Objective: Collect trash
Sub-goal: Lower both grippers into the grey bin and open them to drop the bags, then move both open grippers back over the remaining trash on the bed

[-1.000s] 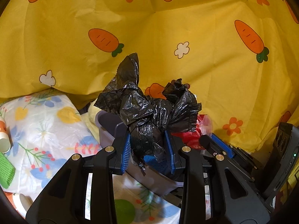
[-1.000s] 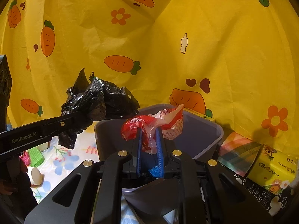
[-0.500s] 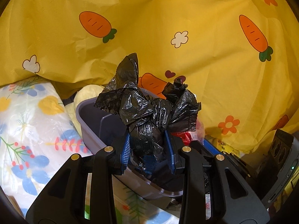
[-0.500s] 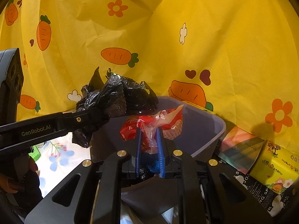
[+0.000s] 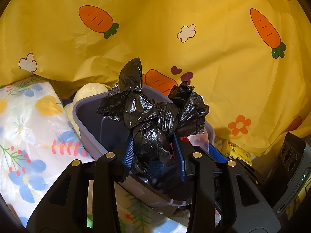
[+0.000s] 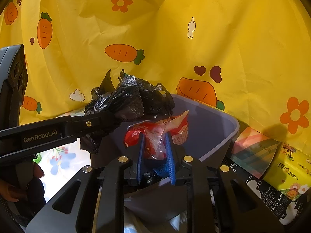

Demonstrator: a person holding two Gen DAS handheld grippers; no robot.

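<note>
My left gripper (image 5: 154, 151) is shut on a crumpled black plastic bag (image 5: 151, 116) and holds it over the open grey-purple bin (image 5: 85, 120). The bag also shows in the right wrist view (image 6: 132, 103), at the bin's left rim, with the left gripper's arm (image 6: 58, 132) reaching in from the left. My right gripper (image 6: 155, 151) is shut on a red and clear snack wrapper (image 6: 161, 134) and holds it above the bin (image 6: 217, 128). The bin's floor is mostly hidden behind both grippers.
A yellow carrot-print cloth (image 5: 175, 29) hangs close behind the bin. A floral tablecloth (image 5: 29, 126) lies to the left. A yellow tissue pack (image 6: 287, 167), a striped packet (image 6: 252, 155) and a black printed box (image 6: 272, 198) sit right of the bin.
My left gripper has carried the black bag to the right, from beside the bin to over it. My right gripper has stayed above the bin with the wrapper.
</note>
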